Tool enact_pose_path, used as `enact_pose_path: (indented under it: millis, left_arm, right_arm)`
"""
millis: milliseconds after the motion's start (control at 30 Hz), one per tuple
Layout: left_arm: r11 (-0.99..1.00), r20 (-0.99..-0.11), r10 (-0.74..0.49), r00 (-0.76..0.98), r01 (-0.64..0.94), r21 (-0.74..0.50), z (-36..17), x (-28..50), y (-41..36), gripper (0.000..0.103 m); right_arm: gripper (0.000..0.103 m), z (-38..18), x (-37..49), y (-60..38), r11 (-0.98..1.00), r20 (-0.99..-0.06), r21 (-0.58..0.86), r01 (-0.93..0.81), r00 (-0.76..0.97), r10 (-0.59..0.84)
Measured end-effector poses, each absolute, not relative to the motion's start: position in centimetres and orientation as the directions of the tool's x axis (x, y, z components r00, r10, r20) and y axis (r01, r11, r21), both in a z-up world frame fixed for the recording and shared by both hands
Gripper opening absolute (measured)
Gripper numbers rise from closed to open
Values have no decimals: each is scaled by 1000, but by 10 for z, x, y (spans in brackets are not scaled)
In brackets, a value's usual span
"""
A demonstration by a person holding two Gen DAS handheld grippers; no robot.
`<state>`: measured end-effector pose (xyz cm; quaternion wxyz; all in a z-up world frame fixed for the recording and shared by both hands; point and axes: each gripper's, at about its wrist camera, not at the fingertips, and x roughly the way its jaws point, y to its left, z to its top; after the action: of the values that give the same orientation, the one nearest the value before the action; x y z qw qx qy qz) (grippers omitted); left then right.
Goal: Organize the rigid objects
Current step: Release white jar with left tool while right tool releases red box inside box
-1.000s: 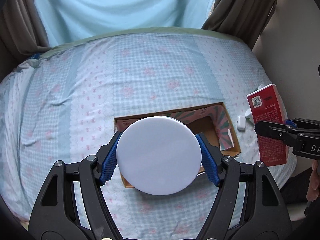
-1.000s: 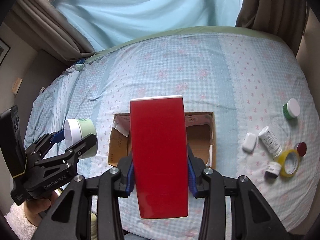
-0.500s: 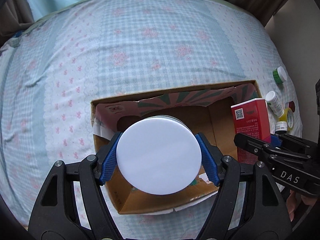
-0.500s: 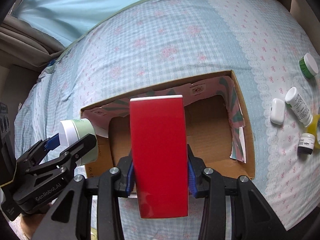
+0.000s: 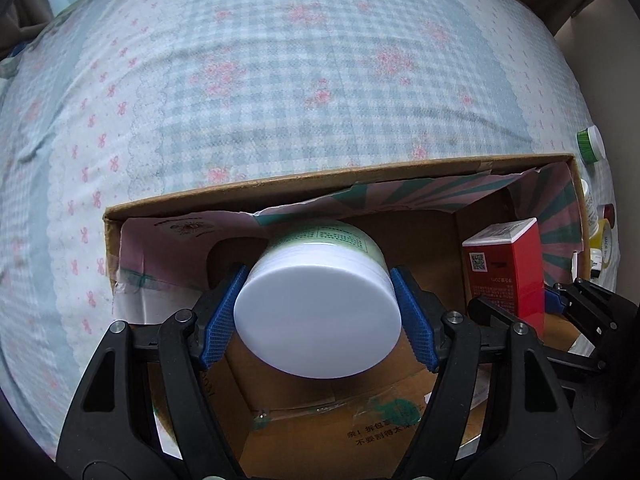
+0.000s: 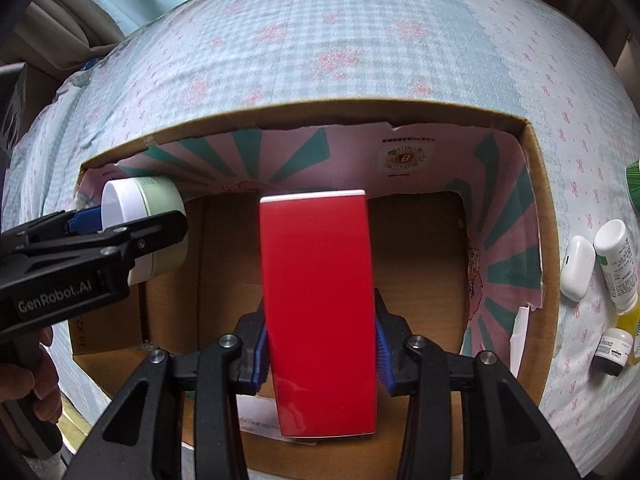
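Note:
My left gripper (image 5: pixel 318 320) is shut on a pale green jar with a white lid (image 5: pixel 316 324) and holds it inside the open cardboard box (image 5: pixel 320 176), at its left side. It also shows in the right wrist view (image 6: pixel 140 220). My right gripper (image 6: pixel 320 344) is shut on a red carton (image 6: pixel 320 312) and holds it upright inside the same box, right of the jar. The carton shows in the left wrist view (image 5: pixel 506 268). The box's bottom under both objects is hidden.
The box lies on a bed with a blue checked sheet (image 6: pixel 360 40). Right of the box lie a white case (image 6: pixel 576 268), a white bottle (image 6: pixel 616 264), a small dark jar (image 6: pixel 610 352), a yellow tape roll (image 5: pixel 606 244) and a green-and-white jar (image 5: pixel 590 144).
Both grippers have moved forward and down into the box with their objects. The box now fills both views.

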<state>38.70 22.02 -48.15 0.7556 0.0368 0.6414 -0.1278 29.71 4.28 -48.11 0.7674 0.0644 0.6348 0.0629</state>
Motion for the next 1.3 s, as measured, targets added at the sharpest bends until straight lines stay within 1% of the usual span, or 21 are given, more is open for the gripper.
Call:
enact_pose_path:
  millis: [100,133,167,200,233,267,300,367,667,933,1100,1300]
  left_arm:
    - [966,-980,-121,156,247,-80,-479,386,216,70]
    - [967,-978,-120,168,242,-77,-476,386,215,73]
    - [968,-977,-125,172,237,-82,-473,387,215,80]
    - [968,-976,-141,168,231,-101,-470,388,215,101]
    - [967,-973,-163,162,224,-124,-468,389,215,103]
    - [967,-973,-166,157,221,-129,-467,390,214,103]
    - [968,-976,-154,156,223,-117,-467,390,213,103]
    - [969,-978,-134,160,227,-96,-466,388,213,103]
    - [976,-978,-127,167,199,-92,-451,375,217,103]
    - [980,-973,-120,199,183,-83,-424,364,225,103]
    - [983,-966,-114,230,167,-76,-387,348,235,103]
    - [988,-945,-103,312,144,-60,-318,315,249,103]
  right_arm:
    - [39,-480,297,44,985,-967,169,-33,187,172]
    - [39,-480,298,44,986,-968,164,-38,188,168]
    - [39,-481,299,44,986,-969,164,-43,182,169]
    - [42,-482,299,45,984,-970,170,-48,170,175]
    - [50,-483,299,44,981,-968,187,-51,161,193]
    - [85,-485,298,44,975,-964,216,-53,147,222]
    - [103,-486,295,43,968,-959,246,-55,135,251]
    - [103,-487,290,42,962,-952,265,-65,140,272]
    - [103,-481,277,36,968,-955,240,-71,164,248]
    - [103,-452,271,45,972,-954,218,-89,189,232]
    - [103,-425,264,52,980,-958,169,-109,215,189]
    - [103,-368,239,51,981,-943,154,-115,278,180]
